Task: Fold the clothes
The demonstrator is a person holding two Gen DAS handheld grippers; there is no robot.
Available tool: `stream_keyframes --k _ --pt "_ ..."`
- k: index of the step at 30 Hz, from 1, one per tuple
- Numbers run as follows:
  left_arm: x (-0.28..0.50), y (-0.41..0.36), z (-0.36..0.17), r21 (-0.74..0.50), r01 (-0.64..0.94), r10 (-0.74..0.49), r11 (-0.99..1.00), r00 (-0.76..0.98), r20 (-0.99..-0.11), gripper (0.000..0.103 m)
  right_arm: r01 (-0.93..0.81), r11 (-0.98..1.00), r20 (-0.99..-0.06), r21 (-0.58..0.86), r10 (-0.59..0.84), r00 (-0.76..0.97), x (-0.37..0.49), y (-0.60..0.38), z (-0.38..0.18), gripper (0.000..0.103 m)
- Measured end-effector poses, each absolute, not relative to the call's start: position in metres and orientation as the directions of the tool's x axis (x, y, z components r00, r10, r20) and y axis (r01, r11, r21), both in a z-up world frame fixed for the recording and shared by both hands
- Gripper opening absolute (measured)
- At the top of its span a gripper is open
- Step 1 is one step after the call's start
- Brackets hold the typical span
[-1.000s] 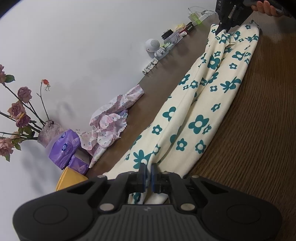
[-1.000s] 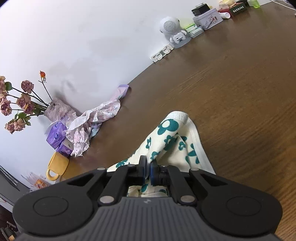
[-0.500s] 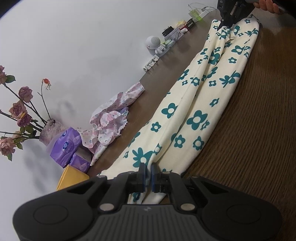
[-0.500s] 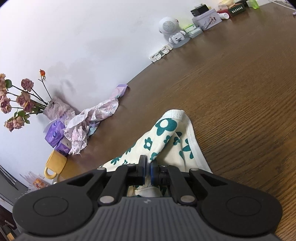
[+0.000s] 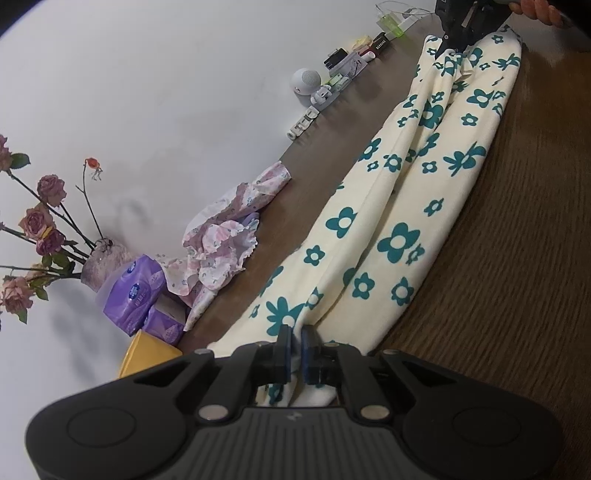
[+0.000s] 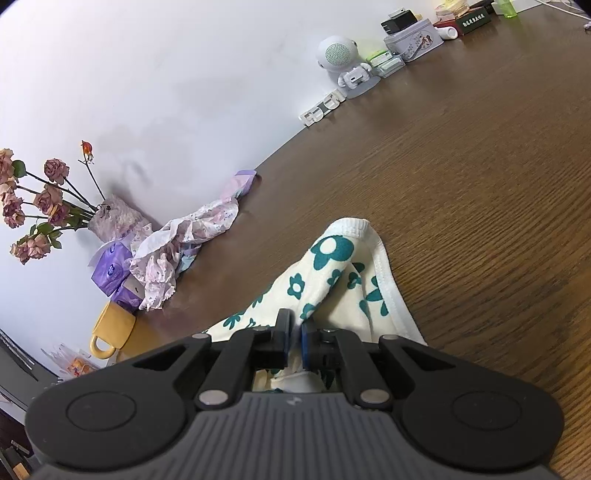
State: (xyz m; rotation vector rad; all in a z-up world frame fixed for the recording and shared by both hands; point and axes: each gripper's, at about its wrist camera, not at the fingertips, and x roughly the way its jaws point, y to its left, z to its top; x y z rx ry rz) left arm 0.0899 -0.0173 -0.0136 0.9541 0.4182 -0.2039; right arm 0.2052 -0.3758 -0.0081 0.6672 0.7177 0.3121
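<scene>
Cream trousers with teal flowers (image 5: pixel 399 221) lie stretched lengthwise over the brown wooden table (image 5: pixel 517 258). My left gripper (image 5: pixel 294 350) is shut on their near end. At the far end, in the left wrist view, my right gripper (image 5: pixel 452 40) pinches the cloth, with a hand behind it. In the right wrist view that gripper (image 6: pixel 294 345) is shut on the bunched flowered trousers (image 6: pixel 332 273), whose hemmed edge pokes out ahead of the fingers.
Along the wall stand a vase of dried roses (image 5: pixel 103 258), purple tissue packs (image 5: pixel 136 295), a yellow mug (image 6: pixel 110 328), a crumpled pink floral garment (image 5: pixel 225 243), a white robot-shaped speaker (image 6: pixel 340 59) and small boxes (image 6: pixel 413 33). Bare wood lies right of the trousers.
The trousers are pulled a little longer and straighter between the two grippers. The right gripper has shifted slightly away along the table; both stay shut on the cloth.
</scene>
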Motion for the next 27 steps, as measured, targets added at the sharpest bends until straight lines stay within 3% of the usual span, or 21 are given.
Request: stream_keyframes --k 8,11,21,27 --pt "0.096 -0.019 -0.012 0.759 0.34 0.022 0.555 0.906 -0.422 0.005 -0.052 0.769 -0.491 0.637 0.456 0.743 0.203 -0.373 -0.005 0.005" --pt "0.098 -0.021 -0.01 0.787 0.321 0.029 0.527 0.919 -0.394 0.008 -0.057 0.773 -0.497 0.631 0.46 0.736 0.203 -0.373 -0.007 0.005" --pt "0.108 -0.029 -0.005 0.86 0.262 0.047 0.437 0.949 -0.313 0.003 -0.072 0.77 -0.479 0.634 0.464 0.745 0.204 -0.373 -0.008 0.005" --pt "0.103 -0.028 -0.02 0.844 0.346 0.048 0.41 0.916 -0.399 0.004 -0.078 0.766 -0.469 0.638 0.466 0.75 0.202 -0.373 -0.011 0.005"
